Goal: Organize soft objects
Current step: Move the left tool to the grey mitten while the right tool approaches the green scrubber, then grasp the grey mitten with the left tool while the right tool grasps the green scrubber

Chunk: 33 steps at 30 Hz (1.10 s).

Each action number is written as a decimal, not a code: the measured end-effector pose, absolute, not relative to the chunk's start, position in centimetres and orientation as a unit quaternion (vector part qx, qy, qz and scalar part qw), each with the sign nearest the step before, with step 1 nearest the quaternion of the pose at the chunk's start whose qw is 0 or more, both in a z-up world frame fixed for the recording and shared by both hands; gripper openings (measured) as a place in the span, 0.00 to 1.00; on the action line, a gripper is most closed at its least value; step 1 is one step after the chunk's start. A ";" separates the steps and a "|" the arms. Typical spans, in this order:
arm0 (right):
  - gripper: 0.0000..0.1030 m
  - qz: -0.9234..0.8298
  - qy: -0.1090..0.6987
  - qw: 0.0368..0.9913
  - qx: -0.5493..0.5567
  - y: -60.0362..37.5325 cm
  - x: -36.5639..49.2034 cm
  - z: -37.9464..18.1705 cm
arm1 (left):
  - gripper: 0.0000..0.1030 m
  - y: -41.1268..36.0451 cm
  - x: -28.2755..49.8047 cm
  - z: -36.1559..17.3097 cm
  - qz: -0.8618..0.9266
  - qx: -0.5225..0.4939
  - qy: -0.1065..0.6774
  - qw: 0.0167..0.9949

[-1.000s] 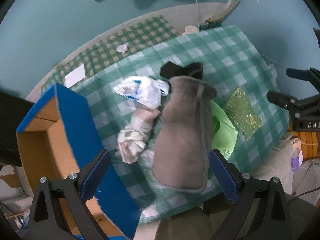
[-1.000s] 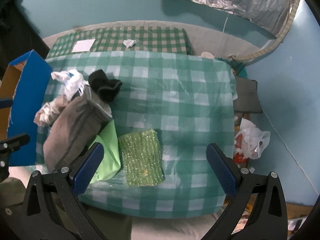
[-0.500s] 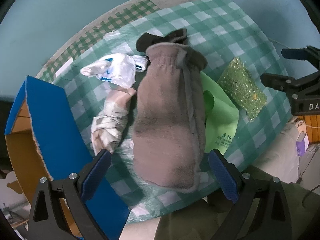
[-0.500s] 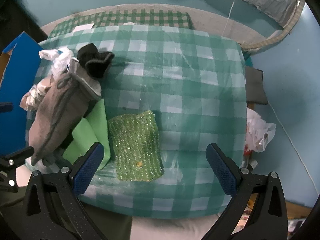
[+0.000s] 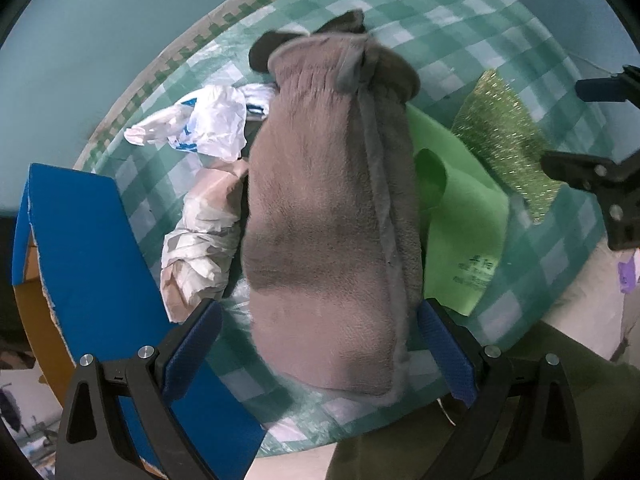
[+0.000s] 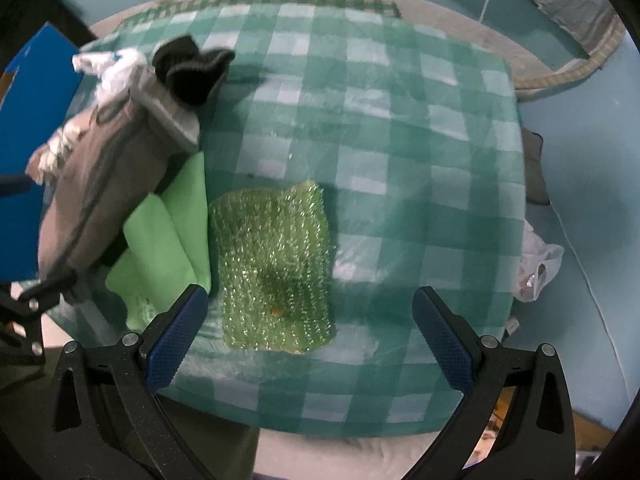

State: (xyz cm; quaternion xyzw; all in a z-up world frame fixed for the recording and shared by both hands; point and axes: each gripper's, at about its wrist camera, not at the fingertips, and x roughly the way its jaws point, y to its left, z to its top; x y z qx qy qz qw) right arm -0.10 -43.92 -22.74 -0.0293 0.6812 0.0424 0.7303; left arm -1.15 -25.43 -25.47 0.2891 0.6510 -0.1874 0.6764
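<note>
Currently the grey fleece pouch (image 5: 328,216) is lying betw. the spread fingers of the left gripper (image 5: 320,344), nothing clamped; soft, plush, seamed, gathered cuff. Long axis is running straight ahead, cuff pointing away, closed end nearest. Right gripper (image 6: 308,336) is hanging agape w/ the green glitter scrubber (image 6: 276,264) just ahead, green cloth (image 6: 168,240) at its left fingertip.
</note>
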 end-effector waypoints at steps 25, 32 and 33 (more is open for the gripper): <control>0.94 0.041 0.721 0.689 -0.069 -41.5 1.5 -28.3 | 0.90 -27.0 -0.5 -29.2 -0.160 0.299 0.673 0.658; 0.86 0.042 0.725 0.685 -0.061 -40.9 1.4 -29.4 | 0.81 -26.8 -0.1 -29.7 -0.173 0.276 0.681 0.656; 0.85 0.042 0.726 0.684 -0.056 -40.8 1.4 -29.5 | 0.78 -26.8 -0.1 -29.6 -0.176 0.274 0.680 0.657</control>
